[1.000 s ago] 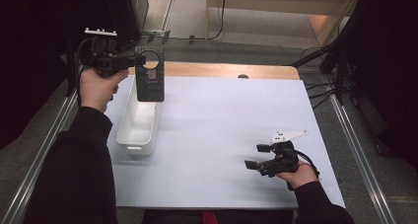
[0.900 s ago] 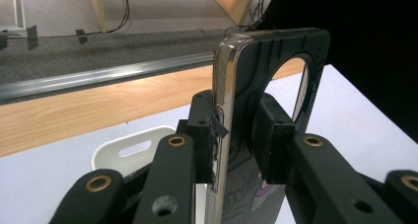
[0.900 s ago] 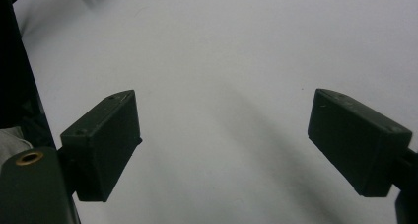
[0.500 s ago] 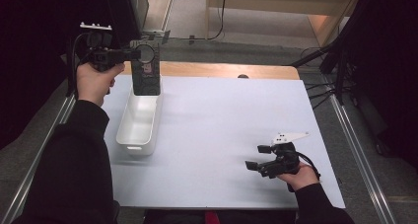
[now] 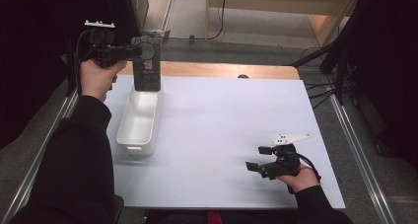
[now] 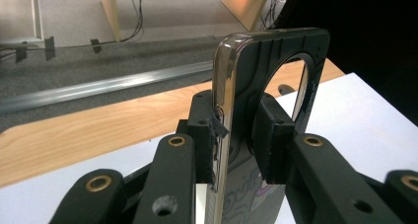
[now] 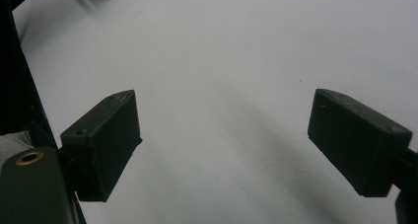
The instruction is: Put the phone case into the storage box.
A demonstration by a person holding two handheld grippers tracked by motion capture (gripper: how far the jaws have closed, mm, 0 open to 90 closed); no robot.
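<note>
I have the left gripper [image 5: 140, 51] pinching a dark phone case [image 5: 147, 65] by its upper end, the pads clamped on either side just below the round camera cutout [image 6: 291, 86], so the case hangs upright below the jaws. That grip near the top makes sense to me: it leaves the long body free to go down lengthwise into the white bin [image 5: 139, 119], which lies directly under the case and runs back toward me along the left side of the white mat [image 5: 236, 125]. The case is in the air over the bin's far end, touching nothing but the pads (whether its lower edge is past the rim I cannot tell from above). My left hand [image 5: 96, 76] is raised, wrist level, the gripper pointing sideways to the right across the table's far edge. My right gripper [image 5: 259, 160] rests low on the mat, well apart from the bin, its jaws spread wide with only bare mat between them, and the right hand [image 5: 298, 177] lies flat behind it, parked out of the way as I judge it.
</note>
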